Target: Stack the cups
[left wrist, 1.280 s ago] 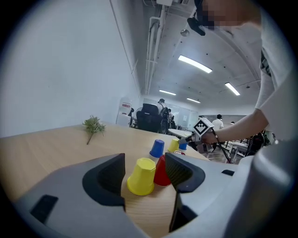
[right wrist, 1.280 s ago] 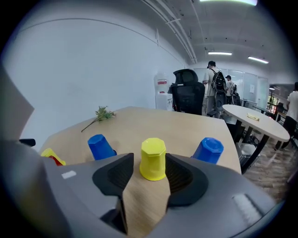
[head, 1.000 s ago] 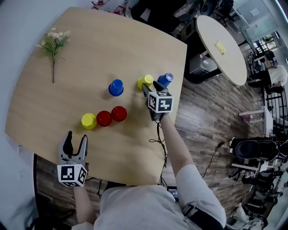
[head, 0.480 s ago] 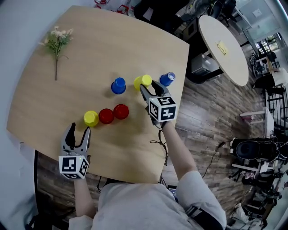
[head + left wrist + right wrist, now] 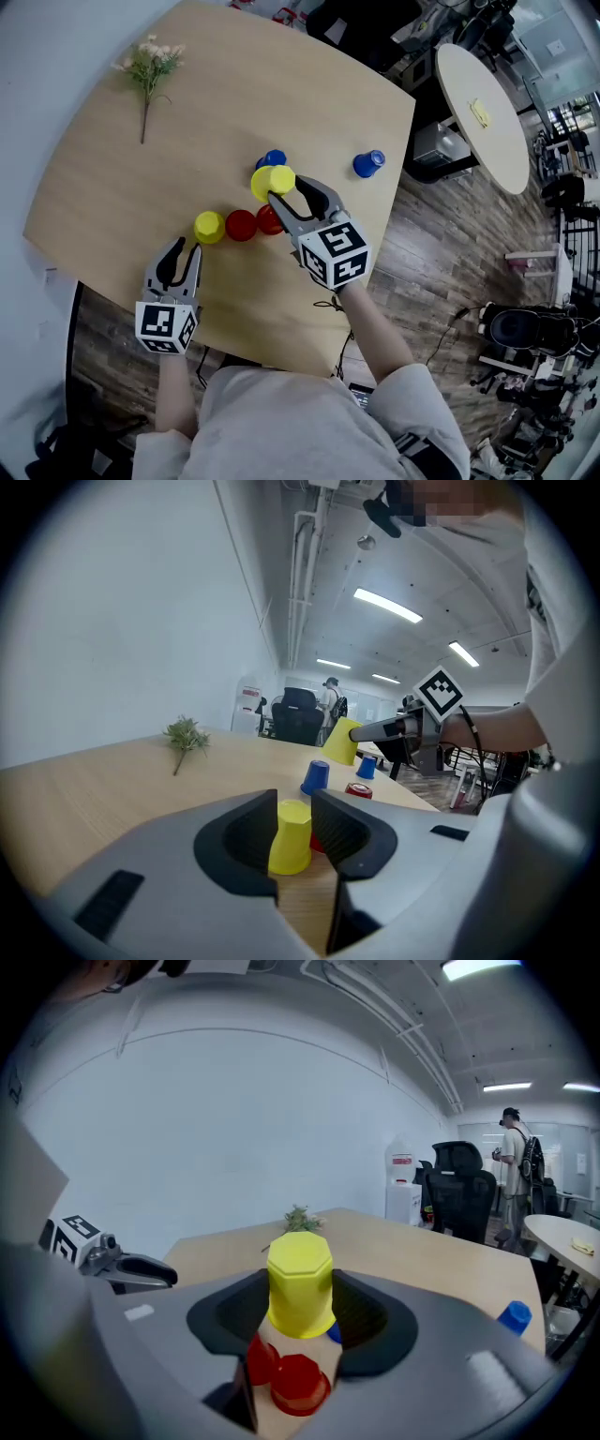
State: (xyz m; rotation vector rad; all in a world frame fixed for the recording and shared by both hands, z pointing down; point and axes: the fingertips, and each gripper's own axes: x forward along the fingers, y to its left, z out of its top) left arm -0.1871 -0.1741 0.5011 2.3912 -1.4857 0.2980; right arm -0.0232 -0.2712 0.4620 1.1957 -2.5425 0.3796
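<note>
My right gripper (image 5: 289, 190) is shut on an upturned yellow cup (image 5: 273, 180) (image 5: 300, 1283) and holds it in the air above the two red cups (image 5: 241, 225) (image 5: 300, 1379). One blue cup (image 5: 275, 157) stands just behind it, and another blue cup (image 5: 368, 163) stands near the table's right edge. A second yellow cup (image 5: 208, 226) (image 5: 290, 836) stands left of the red ones. My left gripper (image 5: 182, 253) (image 5: 294, 803) points at that cup from the near edge. Its jaws have just been closing and are half narrowed, with the cup just beyond the tips, untouched.
A dried flower sprig (image 5: 150, 66) lies at the far left of the wooden table (image 5: 187, 122). The table's right edge drops to a wood floor, where a round white table (image 5: 483, 103) and office chairs stand.
My right gripper has lifted the yellow cup off the table and carried it left, over the red cups. My left gripper's jaws have narrowed while it stayed about where it was.
</note>
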